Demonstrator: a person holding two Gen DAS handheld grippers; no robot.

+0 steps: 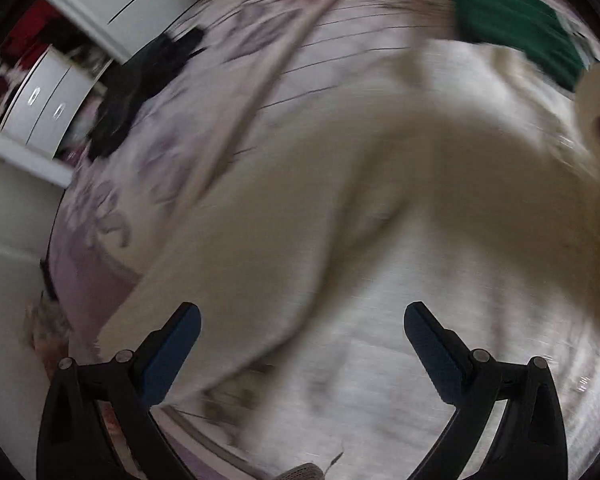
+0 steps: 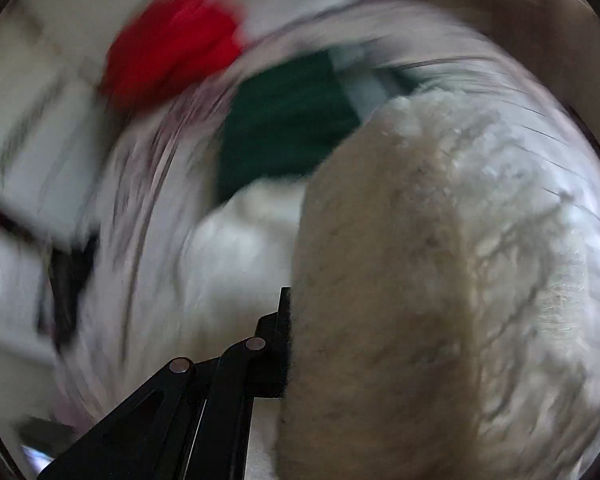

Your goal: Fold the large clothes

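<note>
A large cream fleece garment (image 1: 360, 216) lies spread on the bed, blurred by motion. My left gripper (image 1: 302, 320) hovers over it, wide open and empty, blue pads (image 1: 176, 344) apart. In the right wrist view my right gripper (image 2: 296, 320) is shut on a thick fold of the same cream garment (image 2: 440, 280), which fills the right half and hides the right finger; only the left finger (image 2: 284, 332) shows. The garment hangs lifted from this gripper.
The bed cover (image 1: 160, 168) is pale with purple flowers. A folded green garment (image 1: 512, 24) lies at the far right, seen also in the right wrist view (image 2: 288, 128). A black cloth (image 1: 140, 88) lies at the bed's left edge. White drawers (image 1: 44, 96) stand left. A red item (image 2: 172, 44) lies beyond.
</note>
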